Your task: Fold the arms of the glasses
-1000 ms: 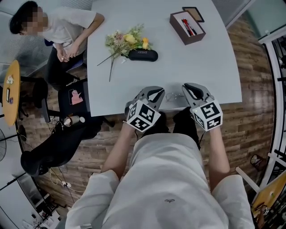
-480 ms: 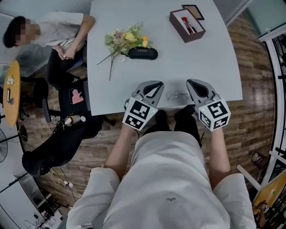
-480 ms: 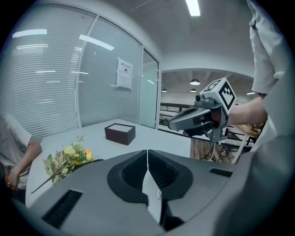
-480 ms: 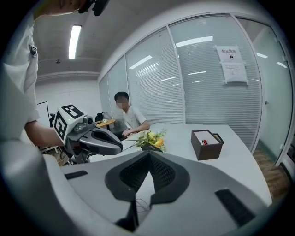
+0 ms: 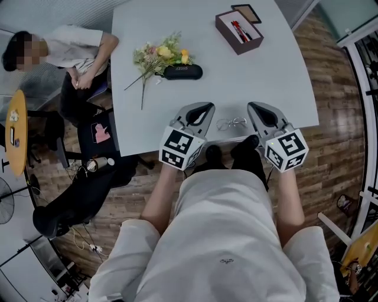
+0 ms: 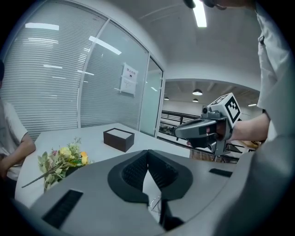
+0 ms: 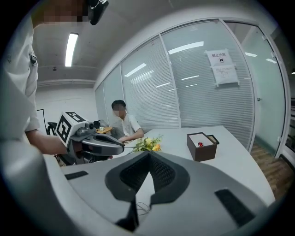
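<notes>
Glasses [image 5: 231, 123]: thin wire frame, clear lenses, between left gripper [image 5: 206, 108] and right gripper [image 5: 256, 107]; both pressed together.

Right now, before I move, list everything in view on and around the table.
table: one, white, centre
glasses: one pair, thin pale frame, near table edge, between the tongs
case: one, black, mid-table, beside the flowers
flowers: one bunch, yellow, pink and green, left of the case
box: one, dark brown, open, red pens inside, far right corner
lid: one, brown, just beyond the box
seated person: one, white shirt, left of the table
side table: one, yellow, far left
floor: brown wood
left tongs: grey, shut, empty, left of the glasses
right tongs: grey, shut, empty, right of the glasses
</notes>
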Demonstrator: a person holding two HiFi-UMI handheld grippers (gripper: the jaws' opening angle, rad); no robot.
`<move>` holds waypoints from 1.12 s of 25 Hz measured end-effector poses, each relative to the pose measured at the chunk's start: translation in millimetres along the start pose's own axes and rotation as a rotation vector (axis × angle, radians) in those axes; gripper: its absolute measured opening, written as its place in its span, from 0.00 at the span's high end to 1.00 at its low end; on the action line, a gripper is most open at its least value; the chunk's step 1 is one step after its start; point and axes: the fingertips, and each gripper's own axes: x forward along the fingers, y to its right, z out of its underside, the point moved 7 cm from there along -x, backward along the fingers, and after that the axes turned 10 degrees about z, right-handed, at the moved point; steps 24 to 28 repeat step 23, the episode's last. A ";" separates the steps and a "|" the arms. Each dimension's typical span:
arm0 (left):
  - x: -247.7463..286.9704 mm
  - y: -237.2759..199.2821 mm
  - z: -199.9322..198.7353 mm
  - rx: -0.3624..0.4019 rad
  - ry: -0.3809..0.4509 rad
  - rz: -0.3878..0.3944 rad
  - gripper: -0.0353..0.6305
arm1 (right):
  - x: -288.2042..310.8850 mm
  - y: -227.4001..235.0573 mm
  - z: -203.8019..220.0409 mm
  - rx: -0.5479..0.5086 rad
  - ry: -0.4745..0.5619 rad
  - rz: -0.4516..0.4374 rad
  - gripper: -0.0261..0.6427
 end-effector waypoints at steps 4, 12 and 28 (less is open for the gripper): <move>1.6 0.9 -0.7 -0.015 0.009 0.009 0.92 | -4.4 3.2 -2.3 0.002 0.007 0.013 0.96; 5.5 -1.3 -2.3 -0.020 0.024 0.013 0.92 | -3.4 7.4 -5.7 -0.007 0.010 0.022 0.96; 7.9 -3.0 -3.6 -0.021 0.034 0.020 0.92 | 2.0 5.6 -7.2 -0.032 0.009 0.007 0.96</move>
